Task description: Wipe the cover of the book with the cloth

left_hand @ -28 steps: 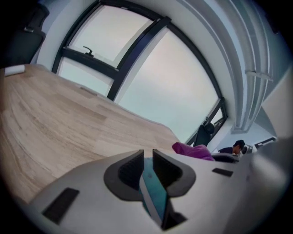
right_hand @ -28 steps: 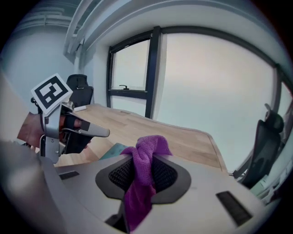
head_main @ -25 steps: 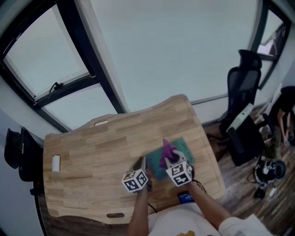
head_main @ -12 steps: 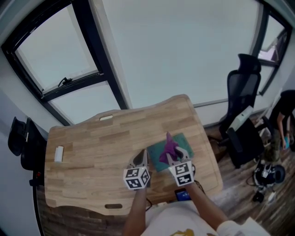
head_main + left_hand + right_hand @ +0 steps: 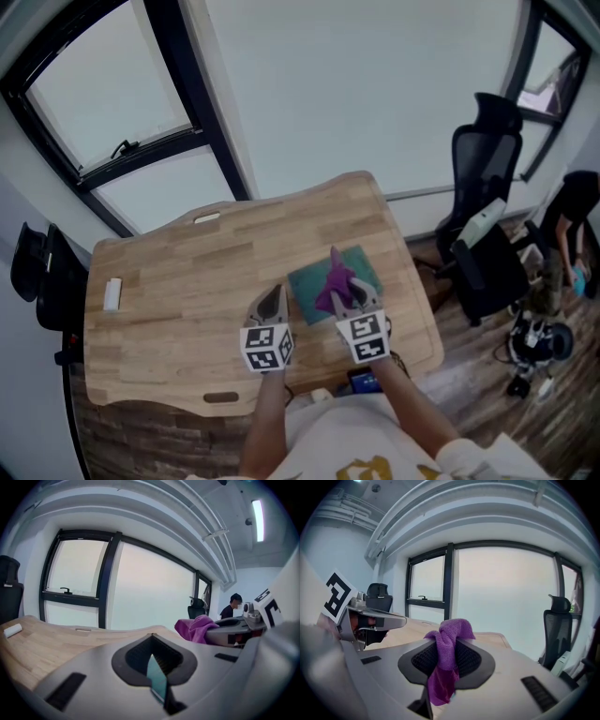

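Your right gripper (image 5: 446,645) is pinching the purple cloth (image 5: 450,629). Its jaws are clamped on the middle of it, with a bunch puffing out above the pads and a tail dangling below.

From the head view, that cloth sits right over the teal book (image 5: 307,284). The book lies flat on the wooden tabletop (image 5: 169,300), right of centre in the frame and nearer the front edge. You cannot tell from here whether the cloth touches the cover or hangs just above it.

Your left gripper (image 5: 151,644) has its jaws pressed together with nothing caught between the pads, and only a thin sliver of teal shows through the slit beneath them. In the head view it is just beside the book's left edge, level with your right gripper, the two marker cubes side by side towards the bottom of the frame.

Over at the far left of the tabletop lies a small white object (image 5: 112,293), well apart from the book. A black office chair (image 5: 483,178) stands off the tabletop's right side, in the upper right of the frame.
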`<state>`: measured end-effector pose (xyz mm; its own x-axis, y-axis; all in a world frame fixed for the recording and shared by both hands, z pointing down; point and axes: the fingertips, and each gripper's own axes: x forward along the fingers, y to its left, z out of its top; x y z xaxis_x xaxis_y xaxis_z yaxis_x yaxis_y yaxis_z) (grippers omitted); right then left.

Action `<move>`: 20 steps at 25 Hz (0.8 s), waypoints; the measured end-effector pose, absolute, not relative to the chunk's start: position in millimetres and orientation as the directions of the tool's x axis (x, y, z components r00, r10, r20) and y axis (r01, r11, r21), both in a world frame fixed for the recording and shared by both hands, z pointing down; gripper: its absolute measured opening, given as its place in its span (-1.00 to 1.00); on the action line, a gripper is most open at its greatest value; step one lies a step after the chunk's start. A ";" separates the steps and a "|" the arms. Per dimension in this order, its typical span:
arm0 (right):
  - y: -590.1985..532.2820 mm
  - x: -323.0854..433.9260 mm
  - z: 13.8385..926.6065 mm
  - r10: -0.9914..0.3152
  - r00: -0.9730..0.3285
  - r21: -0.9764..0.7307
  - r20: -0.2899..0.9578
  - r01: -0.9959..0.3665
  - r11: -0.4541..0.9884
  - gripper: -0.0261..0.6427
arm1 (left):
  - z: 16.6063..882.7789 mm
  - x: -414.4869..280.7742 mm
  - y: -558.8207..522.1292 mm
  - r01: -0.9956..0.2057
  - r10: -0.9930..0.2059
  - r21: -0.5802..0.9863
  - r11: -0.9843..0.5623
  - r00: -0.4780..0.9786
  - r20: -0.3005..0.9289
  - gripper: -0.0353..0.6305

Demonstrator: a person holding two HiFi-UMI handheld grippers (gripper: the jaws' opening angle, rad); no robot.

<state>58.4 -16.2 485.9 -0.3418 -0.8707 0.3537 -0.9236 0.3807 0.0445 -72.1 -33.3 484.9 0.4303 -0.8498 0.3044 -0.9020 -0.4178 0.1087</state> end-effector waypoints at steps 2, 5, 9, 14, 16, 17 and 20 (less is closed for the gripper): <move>-14.0 63.6 484.5 -0.876 -0.333 0.042 0.350 -0.928 0.370 -0.69 | 482.2 -72.3 -31.3 -0.903 -0.853 0.096 -0.419 0.428 0.299 -0.89; -12.1 69.4 482.4 -0.882 -0.322 0.036 0.344 -0.934 0.355 -0.69 | 478.8 -71.3 -29.3 -0.902 -0.854 0.085 -0.424 0.429 0.295 -0.89; -9.8 73.9 479.5 -0.887 -0.315 0.032 0.339 -0.938 0.346 -0.69 | 477.7 -70.4 -27.3 -0.900 -0.854 0.084 -0.427 0.432 0.290 -0.89; -5.7 78.7 481.4 -0.885 -0.312 0.032 0.345 -0.939 0.344 -0.69 | 476.8 -71.0 -26.7 -0.902 -0.857 0.091 -0.422 0.430 0.285 -0.89; -4.5 79.6 481.8 -0.885 -0.309 0.033 0.349 -0.939 0.342 -0.69 | 477.0 -71.1 -25.8 -0.901 -0.856 0.094 -0.423 0.431 0.286 -0.89; -4.2 80.1 481.6 -0.885 -0.308 0.033 0.349 -0.940 0.341 -0.69 | 477.2 -70.9 -25.2 -0.901 -0.855 0.094 -0.423 0.432 0.286 -0.89; -3.9 81.2 480.6 -0.887 -0.309 0.039 0.344 -0.939 0.342 -0.69 | 477.2 -70.7 -23.8 -0.900 -0.855 0.091 -0.427 0.434 0.284 -0.89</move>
